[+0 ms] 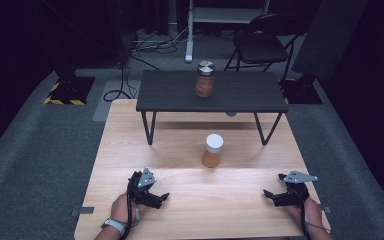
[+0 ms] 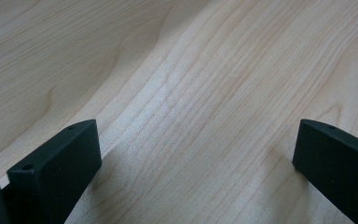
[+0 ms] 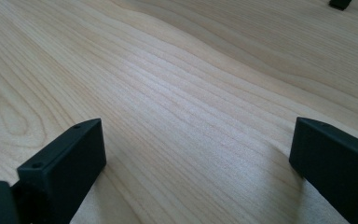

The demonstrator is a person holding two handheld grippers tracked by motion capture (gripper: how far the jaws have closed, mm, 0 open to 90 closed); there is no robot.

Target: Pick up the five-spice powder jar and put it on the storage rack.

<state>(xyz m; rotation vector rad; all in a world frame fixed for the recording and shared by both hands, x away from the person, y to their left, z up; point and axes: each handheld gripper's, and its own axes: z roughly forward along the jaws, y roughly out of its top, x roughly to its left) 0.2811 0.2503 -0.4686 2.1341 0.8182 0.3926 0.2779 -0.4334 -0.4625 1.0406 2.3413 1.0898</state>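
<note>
Both the left gripper (image 1: 161,198) and the right gripper (image 1: 269,195) rested low in the frame, jaws apart, with the white-lidded jar (image 1: 213,150) at centre.

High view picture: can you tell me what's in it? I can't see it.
Two open grippers, left and right, rest on a wooden table. Between them, farther back, stands a white-lidded jar; a silver-lidded jar stands on a black shelf.

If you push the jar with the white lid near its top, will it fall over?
Probably, yes. The jar with the white lid stands upright and is taller than wide, so a high push may tip it. On its side it would likely roll, being round. It looks mostly full of something orange, so probably fairly heavy for its size.
</note>
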